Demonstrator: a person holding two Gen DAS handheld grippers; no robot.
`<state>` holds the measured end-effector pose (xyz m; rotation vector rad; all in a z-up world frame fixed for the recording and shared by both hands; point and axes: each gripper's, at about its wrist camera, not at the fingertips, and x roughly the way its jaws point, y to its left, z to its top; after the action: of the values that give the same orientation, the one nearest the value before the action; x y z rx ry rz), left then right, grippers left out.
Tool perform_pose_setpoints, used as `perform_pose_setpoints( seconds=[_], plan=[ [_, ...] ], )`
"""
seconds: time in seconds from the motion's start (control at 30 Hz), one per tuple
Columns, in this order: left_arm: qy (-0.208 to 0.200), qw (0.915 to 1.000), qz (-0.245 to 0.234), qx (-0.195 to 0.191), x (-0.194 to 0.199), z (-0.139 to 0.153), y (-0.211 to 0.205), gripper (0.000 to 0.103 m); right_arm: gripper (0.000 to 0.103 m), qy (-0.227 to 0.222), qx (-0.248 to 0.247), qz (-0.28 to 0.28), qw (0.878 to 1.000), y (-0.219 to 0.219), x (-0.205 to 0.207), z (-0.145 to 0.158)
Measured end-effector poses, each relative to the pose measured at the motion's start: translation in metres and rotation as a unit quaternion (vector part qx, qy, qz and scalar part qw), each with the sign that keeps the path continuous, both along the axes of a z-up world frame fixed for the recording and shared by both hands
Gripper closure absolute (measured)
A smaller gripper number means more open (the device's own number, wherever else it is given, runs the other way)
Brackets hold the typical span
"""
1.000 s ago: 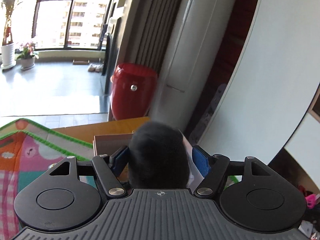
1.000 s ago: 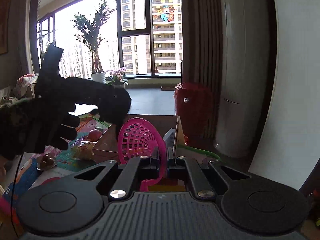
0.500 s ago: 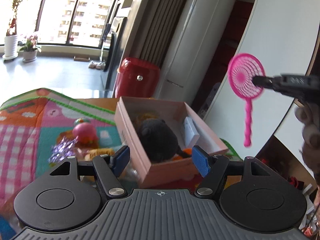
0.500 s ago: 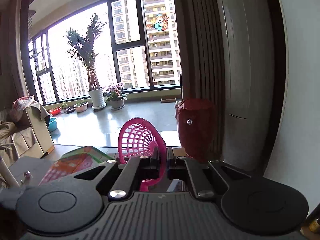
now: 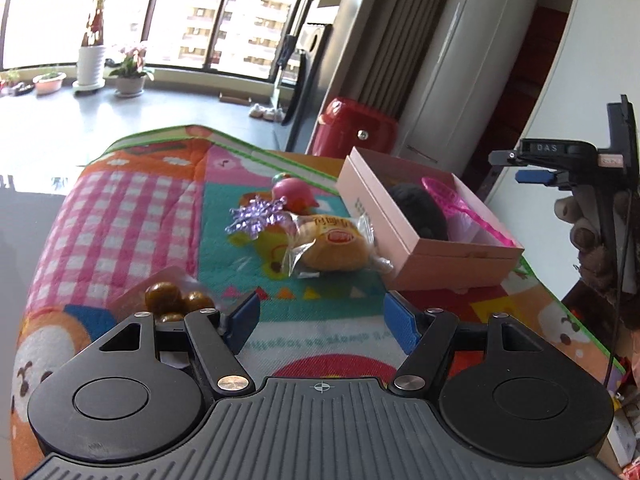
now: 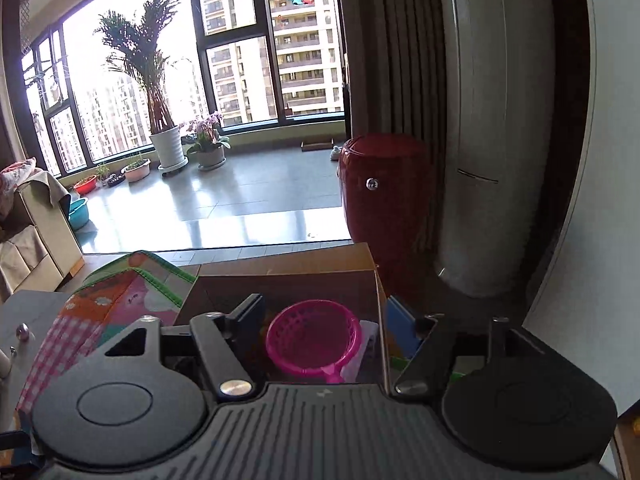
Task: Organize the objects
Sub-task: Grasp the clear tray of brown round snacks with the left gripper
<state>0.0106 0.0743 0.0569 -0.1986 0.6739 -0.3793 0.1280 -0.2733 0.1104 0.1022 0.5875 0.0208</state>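
Observation:
A pink cardboard box (image 5: pixel 384 216) stands on the colourful play mat (image 5: pixel 132 216). In it lie a black plush ball (image 5: pixel 420 210) and a pink toy strainer (image 5: pixel 448 200); the strainer also shows in the right wrist view (image 6: pixel 314 336). My left gripper (image 5: pixel 320 320) is open and empty, low over the mat's near part. My right gripper (image 6: pixel 324 320) is open above the box (image 6: pixel 376 280), with the strainer lying loose below it. On the mat lie a wrapped yellow bun (image 5: pixel 332 244), a purple snowflake (image 5: pixel 256 216), a pink toy (image 5: pixel 294 194) and brown balls (image 5: pixel 172 300).
A red drum stool (image 6: pixel 380 204) stands beyond the table by a white floor unit (image 6: pixel 488 120). The mat's right edge (image 5: pixel 560 304) drops off near the box. The hand holding the right gripper (image 5: pixel 592 216) is at the right. Potted plants (image 6: pixel 168 144) stand by the window.
My right gripper opened and let the pink strainer fall into the box. My left gripper, which dropped the black ball in the box, drew back and lowered toward the mat.

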Motion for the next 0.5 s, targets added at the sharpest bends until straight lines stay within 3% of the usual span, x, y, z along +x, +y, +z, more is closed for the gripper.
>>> perform_pose_setpoints(
  seconds=[0.1,0.17,0.2,0.37,0.5],
  plan=[
    [0.007,1.0,-0.002,-0.002,0.0,-0.009,-0.001,0.03,0.018,-0.008,-0.033,0.01,0.999,0.007,-0.029,-0.01],
    [0.006,0.9999,-0.002,0.01,-0.003,-0.013,-0.004,0.03,0.003,-0.017,-0.05,0.026,0.998,0.016,-0.051,-0.014],
    [0.002,0.9998,-0.001,0.021,-0.005,-0.014,-0.007,0.03,0.0,-0.023,-0.06,0.037,0.997,0.024,-0.064,-0.017],
    [-0.019,0.9958,0.046,0.077,-0.015,-0.014,-0.002,0.03,0.0,-0.018,-0.091,0.09,0.992,0.061,-0.105,-0.046],
    [-0.021,0.9917,0.109,0.065,-0.014,-0.009,0.021,0.03,0.0,0.0,-0.09,0.134,0.987,0.09,-0.128,-0.073]
  ],
)
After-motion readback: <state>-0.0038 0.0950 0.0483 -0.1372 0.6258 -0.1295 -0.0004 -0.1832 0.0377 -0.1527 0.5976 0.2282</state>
